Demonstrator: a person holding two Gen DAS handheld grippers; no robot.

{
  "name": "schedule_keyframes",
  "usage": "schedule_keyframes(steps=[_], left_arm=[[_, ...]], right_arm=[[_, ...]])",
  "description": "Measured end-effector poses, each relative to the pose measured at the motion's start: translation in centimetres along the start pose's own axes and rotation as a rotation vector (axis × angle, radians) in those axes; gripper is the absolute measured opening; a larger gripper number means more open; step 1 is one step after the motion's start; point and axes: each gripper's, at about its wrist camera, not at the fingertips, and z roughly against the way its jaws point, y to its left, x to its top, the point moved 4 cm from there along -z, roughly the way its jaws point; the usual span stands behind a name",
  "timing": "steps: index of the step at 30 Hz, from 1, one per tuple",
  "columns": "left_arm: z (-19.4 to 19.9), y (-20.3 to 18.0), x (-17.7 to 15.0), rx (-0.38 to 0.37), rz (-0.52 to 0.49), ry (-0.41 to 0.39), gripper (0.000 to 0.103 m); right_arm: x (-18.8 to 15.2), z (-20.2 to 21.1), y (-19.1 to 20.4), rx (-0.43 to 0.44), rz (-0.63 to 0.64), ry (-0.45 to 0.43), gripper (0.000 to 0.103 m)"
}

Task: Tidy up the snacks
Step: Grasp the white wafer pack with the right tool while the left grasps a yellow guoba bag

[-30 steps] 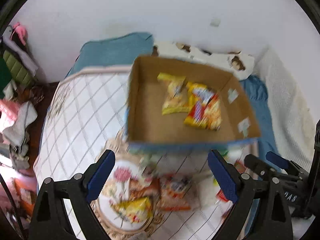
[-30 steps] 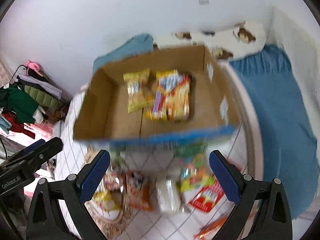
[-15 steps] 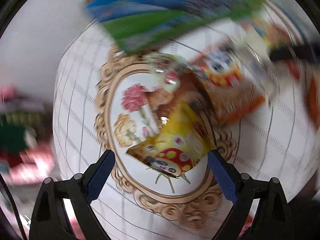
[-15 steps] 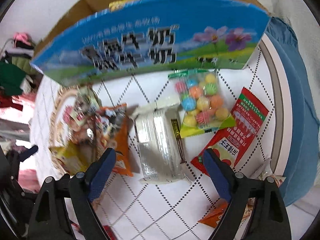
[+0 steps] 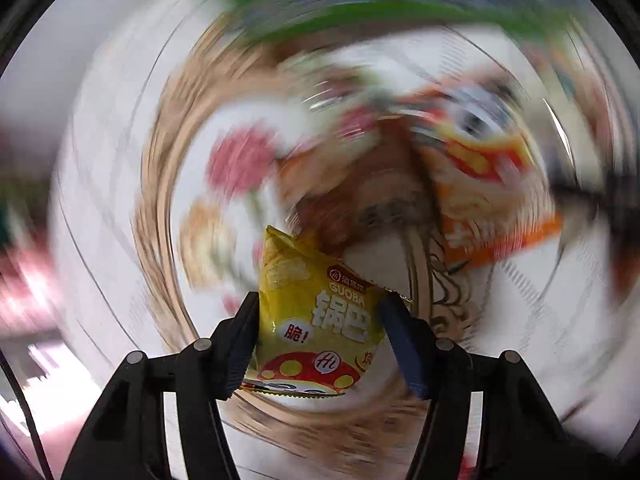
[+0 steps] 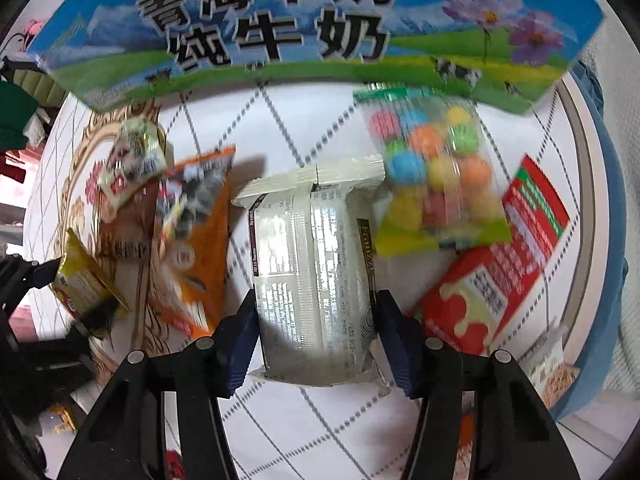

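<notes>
In the left wrist view my left gripper (image 5: pixel 320 336) is shut on a yellow snack packet (image 5: pixel 316 316) with a red mushroom print; the surroundings are blurred. In the right wrist view my right gripper (image 6: pixel 316 340) has closed on a silver-white snack pack (image 6: pixel 316 272) lying on the quilt. The same yellow packet (image 6: pixel 84 280) shows at the left of that view, held by the left gripper. The blue and green side of the milk carton box (image 6: pixel 304 28) stands just behind the snacks.
On the quilt (image 6: pixel 304 120) lie an orange packet (image 6: pixel 196 248), a brown packet (image 6: pixel 128 220), a bag of coloured balls (image 6: pixel 432 172) and a red packet (image 6: pixel 492 272). A blue blanket (image 6: pixel 604 240) borders the right edge.
Both grippers dropped from over the box to the snacks. The left closed on the yellow packet and is moving fast. The right closed on the silver-white pack.
</notes>
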Motion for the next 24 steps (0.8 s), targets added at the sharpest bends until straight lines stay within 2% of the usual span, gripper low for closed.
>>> schedule_keyframes(steps=[2,4,7,13,15,18,21,24], left_arm=[[-0.5,2.4,-1.0,-0.120,0.185,0.041,0.059],[-1.2,4.1,-2.4,-0.201,0.318,0.061,0.059],[-2.3,5.1,-4.1,-0.256,0.401,0.079,0.060],[-2.5,3.6,-4.7,-0.234,0.318,0.078,0.062],[-1.3,3.7,-4.4,-0.246,0.315,0.059,0.062],[0.8,4.5,-4.9,-0.246,0.327,0.004,0.062],[3.0,4.3,-5.4,-0.213,0.295,-0.031,0.062],[2.9,2.9,-6.2,-0.165,0.229,-0.016,0.062]], right_arm=[[-1.6,-0.1,-0.1,0.005,0.003,0.027,0.059],[-3.0,-0.2,0.1,0.012,0.009,0.052,0.059],[-5.5,-0.5,0.5,0.032,0.013,0.093,0.059],[-6.7,-0.9,0.6,0.023,-0.007,0.100,0.062],[-6.8,-1.2,1.0,0.030,-0.017,0.108,0.066],[-6.6,-0.9,0.8,0.050,-0.025,0.116,0.077],[-6.4,-1.0,0.9,0.039,-0.024,0.114,0.078],[-6.4,-1.0,0.6,0.037,-0.025,0.116,0.078]])
